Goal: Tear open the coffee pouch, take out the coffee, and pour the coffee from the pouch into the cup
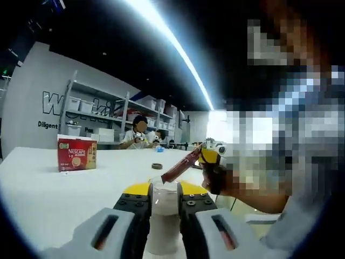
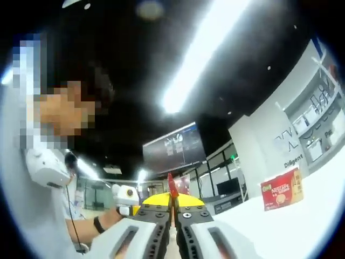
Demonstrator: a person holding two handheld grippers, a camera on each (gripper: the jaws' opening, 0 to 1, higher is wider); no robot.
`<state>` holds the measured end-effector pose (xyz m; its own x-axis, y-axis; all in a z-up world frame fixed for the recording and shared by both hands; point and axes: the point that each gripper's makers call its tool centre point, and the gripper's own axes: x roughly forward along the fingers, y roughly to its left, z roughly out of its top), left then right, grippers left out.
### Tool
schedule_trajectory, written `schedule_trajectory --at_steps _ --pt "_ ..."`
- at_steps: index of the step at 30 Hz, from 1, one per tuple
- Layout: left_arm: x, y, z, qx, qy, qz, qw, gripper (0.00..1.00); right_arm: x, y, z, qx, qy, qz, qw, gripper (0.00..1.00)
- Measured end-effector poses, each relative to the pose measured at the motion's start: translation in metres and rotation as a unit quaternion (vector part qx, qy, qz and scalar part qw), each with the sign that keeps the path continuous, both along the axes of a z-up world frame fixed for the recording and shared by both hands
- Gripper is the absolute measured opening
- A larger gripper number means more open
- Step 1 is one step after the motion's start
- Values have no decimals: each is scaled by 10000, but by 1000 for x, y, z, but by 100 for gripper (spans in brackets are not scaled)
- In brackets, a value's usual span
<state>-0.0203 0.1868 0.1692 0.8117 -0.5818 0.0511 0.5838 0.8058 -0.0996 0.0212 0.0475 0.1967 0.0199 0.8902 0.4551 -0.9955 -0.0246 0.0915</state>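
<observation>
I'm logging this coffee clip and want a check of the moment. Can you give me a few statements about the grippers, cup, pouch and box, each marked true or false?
1. The left gripper holds a cup between its jaws. True.
2. The right gripper is shut on the coffee pouch. True.
3. The coffee pouch is blue. False: it is a red stick.
4. A red Nescafe box stands on the white table. True.
5. The coffee pouch lies flat on the table beside the box. False: it is held up over the cup, slanting down toward it.
6. The Nescafe box is gripped by the left gripper. False: it stands apart on the table.
</observation>
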Motion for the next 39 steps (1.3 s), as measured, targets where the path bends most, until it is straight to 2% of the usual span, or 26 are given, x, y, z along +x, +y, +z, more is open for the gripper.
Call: schedule_trajectory --at_steps 3,4,6,9,11,12,13,15,16,18,19,21,23,26,29,33,36,38,39 --pt "0 1 -1 -19 17 0 10000 21 -1 -4 7 240 90 129 9996 3" --pt "0 1 -2 -8 22 0 10000 21 -2 -4 7 235 86 130 9996 3" --pt "0 0 -1 7 22 -13 10000 21 2 3 -1 -63 -11 5 10000 3" --pt "1 0 0 13 4 -29 10000 21 -3 2 7 160 41 168 9997 3" --pt "1 0 1 7 -4 -30 10000 21 -4 1 8 181 23 175 9997 3" --pt "0 0 1 1 -9 -29 10000 21 -1 7 -1 -131 -70 39 9999 3" --pt "0 0 1 -7 -9 -31 10000 21 0 9 -5 -217 -80 9 9997 3" --pt "1 0 -1 -23 4 -36 10000 21 -4 4 5 107 64 203 9997 3" --pt "0 -1 -1 -10 10 -41 10000 21 -3 2 6 147 25 170 9997 3" --pt "-1 -2 -3 8 26 -61 10000 21 -2 3 4 48 20 108 9999 3" --pt "-1 -2 -3 6 31 -70 10000 21 2 5 -3 -142 -10 22 9999 3" --pt "-1 -3 -4 -8 44 -80 10000 21 0 6 -2 -44 75 119 9999 3" --pt "-2 -2 -5 0 47 -75 10000 21 -2 4 1 12 32 147 9999 3" --pt "-2 -2 -4 -8 40 -67 10000 21 -2 9 -2 -152 -66 96 9998 3" --pt "-2 -1 -2 -15 22 -66 10000 21 -5 6 4 3 -29 172 9998 3" --pt "-1 0 -2 -44 4 -38 10000 20 -1 7 -2 -111 -6 122 9999 3" --pt "-1 0 -4 -62 22 -47 10000 20 -3 1 2 40 60 179 9998 3" --pt "0 -1 -4 -58 30 -52 10000 20 0 4 -3 -123 2 62 9999 3" --pt "0 -1 -4 -62 32 -57 10000 20 -1 3 -2 -87 15 84 9999 3"
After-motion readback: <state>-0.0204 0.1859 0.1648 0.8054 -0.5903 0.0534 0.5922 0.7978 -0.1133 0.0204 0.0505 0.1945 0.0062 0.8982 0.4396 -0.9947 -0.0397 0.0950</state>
